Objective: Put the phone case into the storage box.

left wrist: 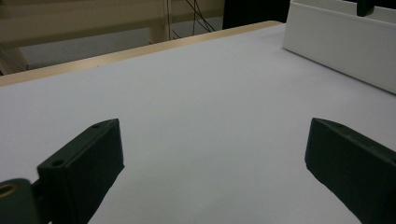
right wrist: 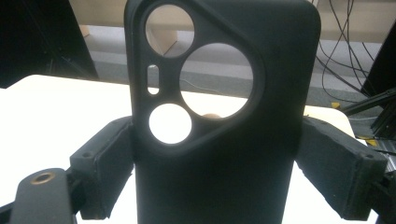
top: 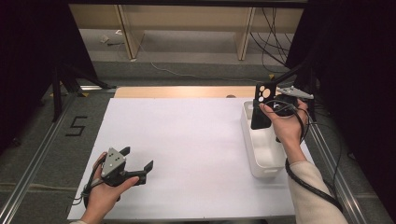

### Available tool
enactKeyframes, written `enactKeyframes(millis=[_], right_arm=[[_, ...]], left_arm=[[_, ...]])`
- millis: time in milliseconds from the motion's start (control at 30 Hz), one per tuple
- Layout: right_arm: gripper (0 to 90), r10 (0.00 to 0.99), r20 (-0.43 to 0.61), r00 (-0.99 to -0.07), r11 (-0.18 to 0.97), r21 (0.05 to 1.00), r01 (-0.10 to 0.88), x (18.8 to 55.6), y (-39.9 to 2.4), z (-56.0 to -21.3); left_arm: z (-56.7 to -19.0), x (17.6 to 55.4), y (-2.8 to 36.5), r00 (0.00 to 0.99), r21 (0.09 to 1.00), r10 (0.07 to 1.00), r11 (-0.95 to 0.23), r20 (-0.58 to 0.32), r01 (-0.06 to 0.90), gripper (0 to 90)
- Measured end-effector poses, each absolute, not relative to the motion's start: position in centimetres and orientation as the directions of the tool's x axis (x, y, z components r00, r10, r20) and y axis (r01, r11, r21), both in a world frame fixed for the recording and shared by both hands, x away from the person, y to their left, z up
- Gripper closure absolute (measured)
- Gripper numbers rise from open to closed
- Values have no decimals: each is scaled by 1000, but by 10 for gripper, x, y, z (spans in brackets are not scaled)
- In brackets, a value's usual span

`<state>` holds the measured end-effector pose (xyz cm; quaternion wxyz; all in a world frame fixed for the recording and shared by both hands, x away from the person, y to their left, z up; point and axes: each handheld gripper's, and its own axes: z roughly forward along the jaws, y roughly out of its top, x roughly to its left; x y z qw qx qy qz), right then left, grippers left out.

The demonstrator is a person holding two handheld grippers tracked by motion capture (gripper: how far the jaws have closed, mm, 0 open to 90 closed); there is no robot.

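Observation:
A black phone case (top: 261,103) with round camera cut-outs stands upright in my right gripper (top: 273,106), above the far end of the white bin (top: 261,161). In the right gripper view the case (right wrist: 224,177) sits between the two jaws, and both pads press on its side edges; my right gripper (right wrist: 219,149) is shut on it. My left gripper (top: 137,157) rests low over the near left part of the white table sheet (top: 187,135). Its jaws stand wide apart with nothing between them, and the left gripper view has my left gripper (left wrist: 215,144) over bare sheet.
The white bin's long wall (left wrist: 336,42) runs along the right side of the table. A wooden strip (top: 182,91) edges the far side. Black cables (top: 273,42) and shelf legs lie on the floor beyond. A "5" mark (top: 76,126) is left of the sheet.

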<state>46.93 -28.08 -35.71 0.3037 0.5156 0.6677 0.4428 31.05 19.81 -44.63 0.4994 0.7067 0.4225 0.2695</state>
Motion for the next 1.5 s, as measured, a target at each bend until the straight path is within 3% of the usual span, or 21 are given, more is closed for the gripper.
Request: enactKeyframes(millis=[1500], right_arm=[[156,961,40,-273,85,898,431,484,-287,-362]], left_arm=[[-446,310,198,497,934,867,-143,-41,327,40]])
